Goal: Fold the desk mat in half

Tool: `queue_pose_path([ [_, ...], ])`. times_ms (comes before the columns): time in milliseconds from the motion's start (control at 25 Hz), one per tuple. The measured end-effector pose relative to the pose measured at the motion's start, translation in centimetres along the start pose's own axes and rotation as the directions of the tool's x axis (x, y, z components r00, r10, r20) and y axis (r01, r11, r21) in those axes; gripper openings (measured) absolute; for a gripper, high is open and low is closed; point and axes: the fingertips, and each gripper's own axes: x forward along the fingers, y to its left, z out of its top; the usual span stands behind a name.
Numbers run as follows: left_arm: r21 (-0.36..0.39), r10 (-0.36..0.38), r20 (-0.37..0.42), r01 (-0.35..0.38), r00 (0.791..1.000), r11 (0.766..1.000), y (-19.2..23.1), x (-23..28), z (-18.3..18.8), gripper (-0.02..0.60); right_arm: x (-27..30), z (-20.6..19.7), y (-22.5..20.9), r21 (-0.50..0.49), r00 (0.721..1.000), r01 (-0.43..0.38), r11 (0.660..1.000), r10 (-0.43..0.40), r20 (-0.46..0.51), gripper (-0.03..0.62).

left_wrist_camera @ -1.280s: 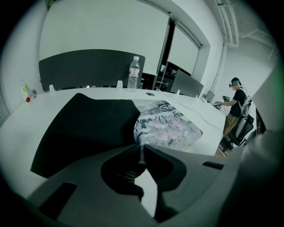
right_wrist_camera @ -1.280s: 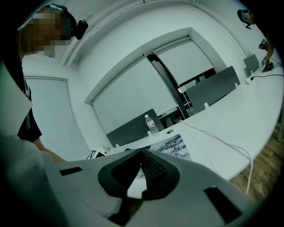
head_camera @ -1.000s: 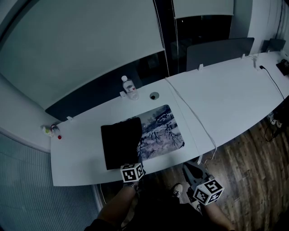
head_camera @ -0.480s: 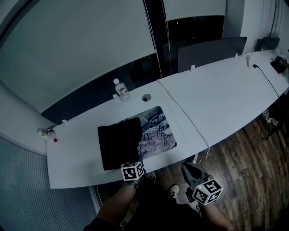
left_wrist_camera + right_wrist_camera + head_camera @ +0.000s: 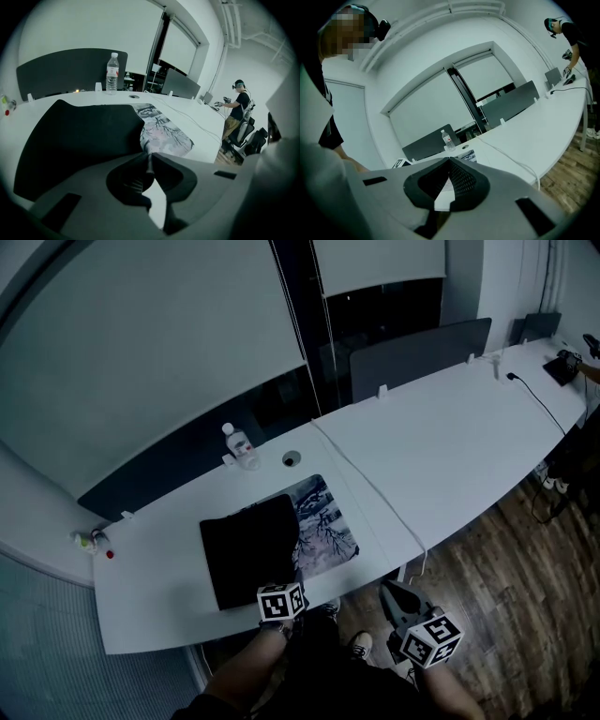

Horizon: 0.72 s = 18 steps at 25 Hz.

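Observation:
The desk mat lies partly folded on the white desk (image 5: pixel 159 610). Its black underside (image 5: pixel 251 547) is turned up and covers the left part, and the printed side (image 5: pixel 325 526) shows to the right. My left gripper (image 5: pixel 289 583) is at the mat's near edge, shut on a thin edge of the mat (image 5: pixel 149 161) where the black flap (image 5: pixel 79 136) meets the print (image 5: pixel 164 136). My right gripper (image 5: pixel 398 601) hangs off the desk's front edge, over the floor, shut (image 5: pixel 450 163) with nothing in it.
A water bottle (image 5: pixel 234 442) stands behind the mat, next to a round cable hole (image 5: pixel 292 458). A white cable (image 5: pixel 375 491) crosses the desk right of the mat. Small bottles (image 5: pixel 89 540) sit at the far left. A person (image 5: pixel 239 110) stands by chairs far right.
The black flap now covers more of the print, so less of the printed side shows. The head view has shifted. Both grippers hold about the same places.

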Motion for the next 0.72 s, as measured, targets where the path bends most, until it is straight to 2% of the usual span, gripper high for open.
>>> queue_pose_path([
  [720, 0.088, -0.136, -0.059, 0.141, 0.989, 0.986, -3.7, 3.2, 1.8, 0.032, 1.5, 0.7, -1.3, 0.043, 0.995, 0.099, 0.994, -0.1, 0.028, 0.02],
])
